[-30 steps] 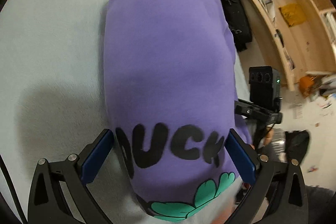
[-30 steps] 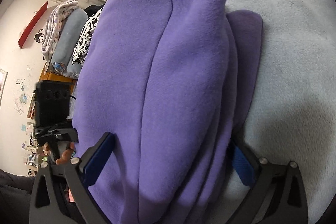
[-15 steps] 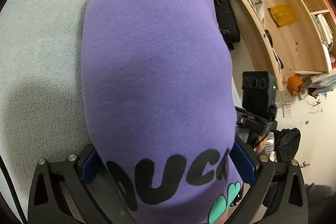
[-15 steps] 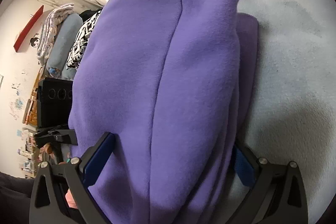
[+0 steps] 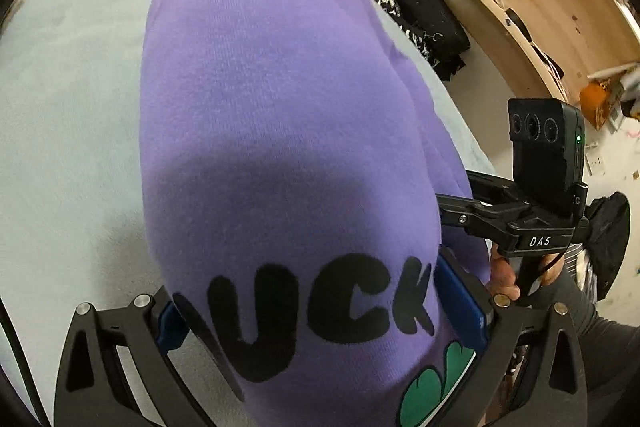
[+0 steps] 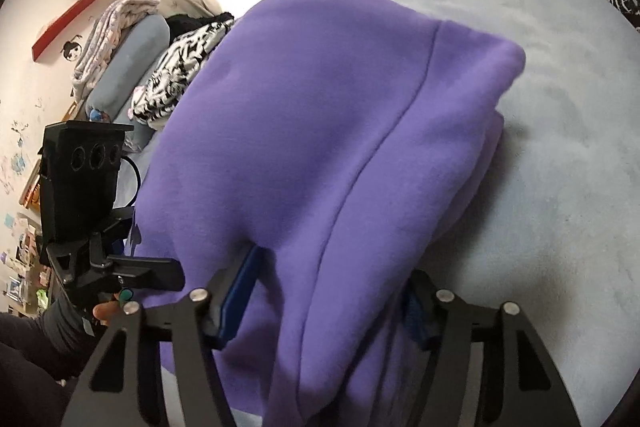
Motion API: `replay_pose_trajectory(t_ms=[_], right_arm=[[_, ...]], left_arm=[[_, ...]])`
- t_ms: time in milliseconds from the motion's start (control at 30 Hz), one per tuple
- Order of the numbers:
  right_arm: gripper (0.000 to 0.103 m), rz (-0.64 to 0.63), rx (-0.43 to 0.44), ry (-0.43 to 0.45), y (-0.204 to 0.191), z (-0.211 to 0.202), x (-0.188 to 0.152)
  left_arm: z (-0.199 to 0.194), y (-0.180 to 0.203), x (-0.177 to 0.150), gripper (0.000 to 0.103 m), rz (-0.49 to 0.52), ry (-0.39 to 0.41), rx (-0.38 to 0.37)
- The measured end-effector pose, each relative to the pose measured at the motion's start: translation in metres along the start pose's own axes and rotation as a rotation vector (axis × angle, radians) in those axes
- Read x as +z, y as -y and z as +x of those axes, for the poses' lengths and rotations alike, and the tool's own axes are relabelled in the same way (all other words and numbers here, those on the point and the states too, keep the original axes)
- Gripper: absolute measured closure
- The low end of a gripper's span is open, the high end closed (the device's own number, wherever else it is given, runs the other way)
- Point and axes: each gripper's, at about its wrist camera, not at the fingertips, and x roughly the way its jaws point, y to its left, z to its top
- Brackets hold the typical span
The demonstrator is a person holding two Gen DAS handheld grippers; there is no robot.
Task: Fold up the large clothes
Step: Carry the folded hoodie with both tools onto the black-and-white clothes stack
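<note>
Across the bottom of both views, the left hand-held gripper (image 5: 316, 311) and right hand-held gripper (image 6: 328, 303) are each clamping the folded purple sweatshirt (image 5: 272, 131), which is lying on the pale blue bed (image 6: 560, 147).

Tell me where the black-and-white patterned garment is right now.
In the right wrist view the black-and-white patterned garment lies upper left, beyond the purple sweatshirt, beside the rolled grey-blue bedding near the wall.

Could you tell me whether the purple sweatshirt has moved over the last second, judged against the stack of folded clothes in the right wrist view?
Yes. The purple sweatshirt has swung rightward, away from the stack of folded clothes, uncovering the zebra-print garment.
</note>
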Motion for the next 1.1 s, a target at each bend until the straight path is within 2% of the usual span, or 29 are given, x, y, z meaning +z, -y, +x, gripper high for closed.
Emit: replay_pose_trajectory(t_ms=[233, 400, 533, 667, 833, 933, 1100], right_arm=[[0.041, -0.026, 0.008, 0.074, -0.041, -0.021, 0.006], [0.041, -0.098, 0.022, 0.122, -0.091, -0.029, 0.025], [0.041, -0.166, 0.069, 0.137, -0.149, -0.017, 0.06], [0.041, -0.219, 0.125, 0.149, -0.204, 0.01, 0.101], [0.041, -0.247, 0.212, 0.179, -0.274, 0.062, 0.169], [0.041, -0.264, 0.239, 0.204, -0.307, 0.093, 0.208], [0.041, -0.245, 0.281, 0.235, -0.338, 0.145, 0.267]], left_arm=[[-0.044, 0.013, 0.006, 0.002, 0.015, 0.058, 0.016], [-0.106, 0.007, 0.009, 0.002, 0.009, 0.133, 0.029], [-0.163, -0.009, 0.02, 0.002, -0.005, 0.175, 0.069], [-0.232, -0.048, 0.039, 0.002, -0.008, 0.21, 0.136], [-0.31, -0.108, 0.074, 0.002, -0.003, 0.245, 0.234], [-0.349, -0.148, 0.097, 0.002, 0.012, 0.266, 0.289], [-0.396, -0.22, 0.136, 0.002, 0.034, 0.28, 0.337]])
